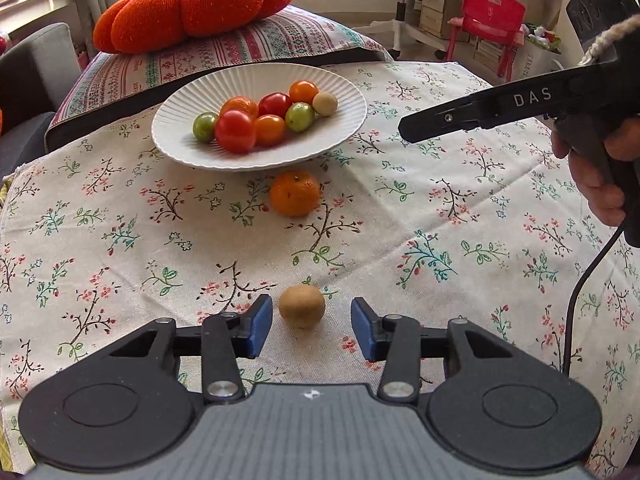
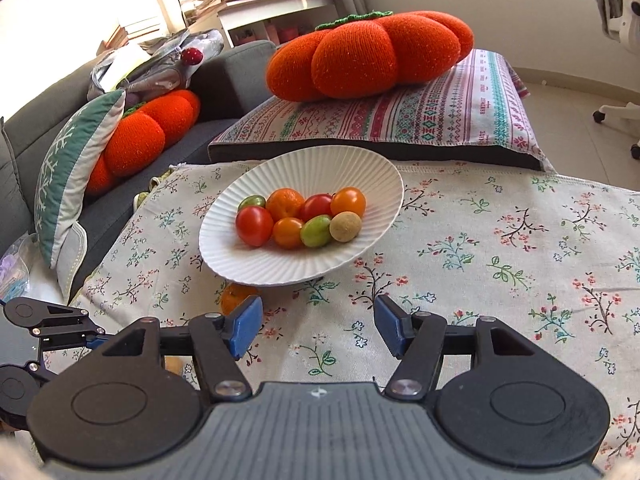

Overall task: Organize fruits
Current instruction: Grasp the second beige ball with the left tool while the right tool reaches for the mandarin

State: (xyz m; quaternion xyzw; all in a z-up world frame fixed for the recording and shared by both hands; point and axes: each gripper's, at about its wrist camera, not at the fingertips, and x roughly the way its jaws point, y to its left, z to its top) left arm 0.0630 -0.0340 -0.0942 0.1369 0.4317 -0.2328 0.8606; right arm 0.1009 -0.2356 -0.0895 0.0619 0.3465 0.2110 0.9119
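Widest of all is the surface (image 1: 460, 248), draped in a cream cloth printed with sprigs and small flowers. At its far edge lies a striped, patterned cushion (image 1: 248, 46), and a big knitted orange pumpkin pillow (image 1: 192, 4) sits on top of that cushion, well behind the plate.

The white ribbed plate (image 1: 340, 136) is our landmark, sitting toward the far side of the cloth. In it, bunched together and touching: red tomatoes (image 1: 235, 131), orange ones, two green fruits, a mandarin at the back, and one pale tan fruit on the right end of the cluster.

Just in front of the plate, close to its near rim, a lone mandarin (image 1: 295, 193) rests on the cloth. In the right wrist view that same mandarin (image 2: 236, 299) peeks out under the plate's near-left edge.

Well nearer than the plate, a small brown fruit (image 1: 302, 306) sits on the cloth, right between the blue pads of the left tool (image 1: 312, 330). Its jaws are parted with clear gaps on both sides of the fruit; nothing gripped.

The right tool (image 2: 319, 328) hangs in front of the plate, jaws apart, only cloth between them. From the left wrist view, the right tool (image 1: 404, 128) reaches in to the right of the plate, with a hand (image 1: 596, 176) on its grip.
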